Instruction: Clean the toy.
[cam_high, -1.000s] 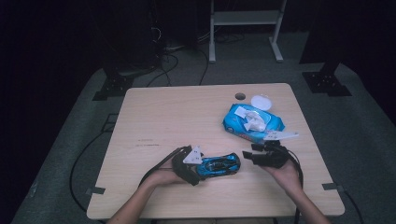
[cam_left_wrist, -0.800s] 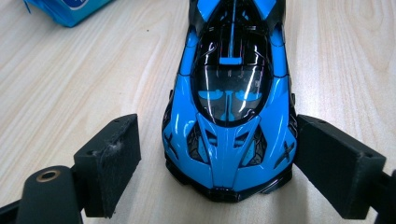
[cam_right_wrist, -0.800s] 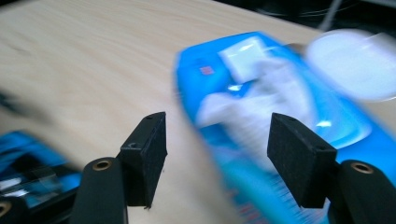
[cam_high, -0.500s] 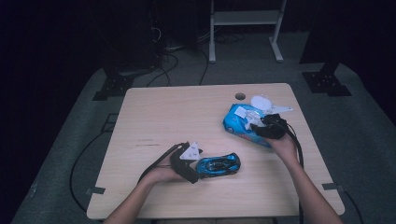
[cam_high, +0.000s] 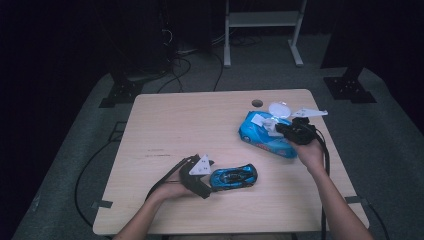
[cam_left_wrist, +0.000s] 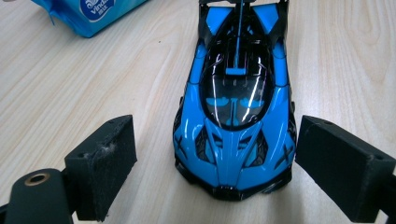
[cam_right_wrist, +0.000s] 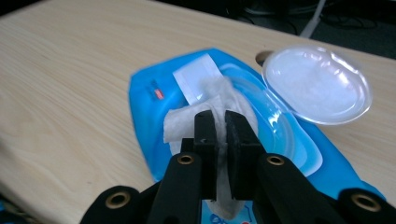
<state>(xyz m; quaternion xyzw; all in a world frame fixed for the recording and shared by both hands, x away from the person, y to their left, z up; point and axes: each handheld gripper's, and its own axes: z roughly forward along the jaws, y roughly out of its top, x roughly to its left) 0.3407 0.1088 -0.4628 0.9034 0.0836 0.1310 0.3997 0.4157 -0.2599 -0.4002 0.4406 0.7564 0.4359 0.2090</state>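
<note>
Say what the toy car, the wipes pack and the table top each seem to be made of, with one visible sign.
Toy car: glossy hard plastic, perhaps painted metal; sharp reflections.
Wipes pack: soft blue plastic film, clear rigid lid; it creases.
Table top: pale matte wood or laminate; grain lines.

Both grippers are black: the left gripper (cam_high: 202, 176) and right gripper (cam_high: 289, 131) each carry a grey three-cornered plate, foam-faced jaws, brass-ringed screw holes and a trailing black cable.

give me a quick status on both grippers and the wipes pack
Left gripper open, straddling blue toy car. Right gripper shut on wipe at wipes pack, lid flipped open. Nothing in the way.
</note>
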